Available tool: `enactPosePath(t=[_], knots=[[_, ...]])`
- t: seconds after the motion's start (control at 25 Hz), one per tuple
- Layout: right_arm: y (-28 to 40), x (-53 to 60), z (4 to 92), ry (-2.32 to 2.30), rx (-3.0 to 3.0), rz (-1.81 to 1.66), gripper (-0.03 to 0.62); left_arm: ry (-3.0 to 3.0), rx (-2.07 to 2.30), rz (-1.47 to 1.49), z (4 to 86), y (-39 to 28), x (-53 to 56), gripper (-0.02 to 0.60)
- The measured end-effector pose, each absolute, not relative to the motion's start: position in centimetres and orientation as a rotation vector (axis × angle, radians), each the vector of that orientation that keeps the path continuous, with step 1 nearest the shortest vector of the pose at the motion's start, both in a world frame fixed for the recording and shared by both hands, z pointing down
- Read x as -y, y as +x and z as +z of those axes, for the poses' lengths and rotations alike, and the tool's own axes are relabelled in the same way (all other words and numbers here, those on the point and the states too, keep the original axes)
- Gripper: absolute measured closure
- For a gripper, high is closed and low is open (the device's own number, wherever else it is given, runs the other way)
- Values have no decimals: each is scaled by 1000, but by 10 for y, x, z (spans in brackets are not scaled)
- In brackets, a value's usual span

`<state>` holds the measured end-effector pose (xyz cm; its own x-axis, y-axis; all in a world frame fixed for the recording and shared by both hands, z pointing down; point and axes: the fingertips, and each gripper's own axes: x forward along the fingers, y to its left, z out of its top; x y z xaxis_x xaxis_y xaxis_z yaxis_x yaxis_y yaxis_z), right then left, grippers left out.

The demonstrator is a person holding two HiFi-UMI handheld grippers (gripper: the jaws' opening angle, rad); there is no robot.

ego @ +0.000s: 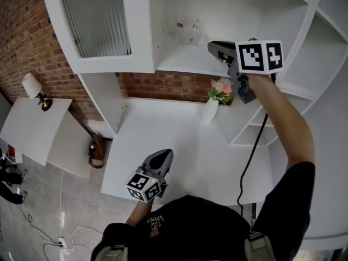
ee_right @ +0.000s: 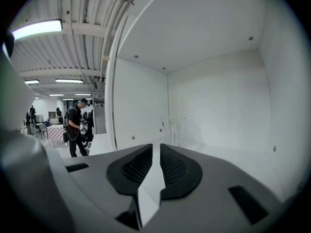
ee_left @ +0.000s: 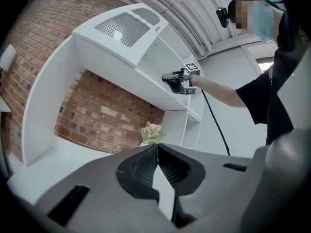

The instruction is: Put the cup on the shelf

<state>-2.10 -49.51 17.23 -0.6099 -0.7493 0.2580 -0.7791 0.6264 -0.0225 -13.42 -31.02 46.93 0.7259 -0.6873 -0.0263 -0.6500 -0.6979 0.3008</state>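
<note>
Head view: clear glass cup [ego: 187,31] stands on white shelf [ego: 179,64], toward back wall. My R gripper [ego: 212,48] is near it, not touching, jaws a slit apart, empty. L gripper [ego: 162,156] over white tabletop [ego: 179,140], jaws pressed together, empty.

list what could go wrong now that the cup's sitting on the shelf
1. The clear glass cup stands on the shelf just ahead of the open, empty right gripper; a forward nudge could tip it.
2. The vase of flowers sits right below that arm, so lowering it carelessly might knock the vase over.
</note>
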Motion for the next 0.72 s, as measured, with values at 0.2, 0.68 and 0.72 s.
enactPosePath(t=[0.2, 0.68, 0.72], knots=[[-6, 459, 174, 1219, 2672, 126, 583, 2667, 1097, -209, 459, -125, 303, 574], [28, 385, 225, 1080, 2813, 45, 592, 2647, 1214, -191, 449, -92, 270, 574], [30, 379, 232, 1068, 2824, 53, 592, 2643, 1224, -188, 449, -89, 266, 574]])
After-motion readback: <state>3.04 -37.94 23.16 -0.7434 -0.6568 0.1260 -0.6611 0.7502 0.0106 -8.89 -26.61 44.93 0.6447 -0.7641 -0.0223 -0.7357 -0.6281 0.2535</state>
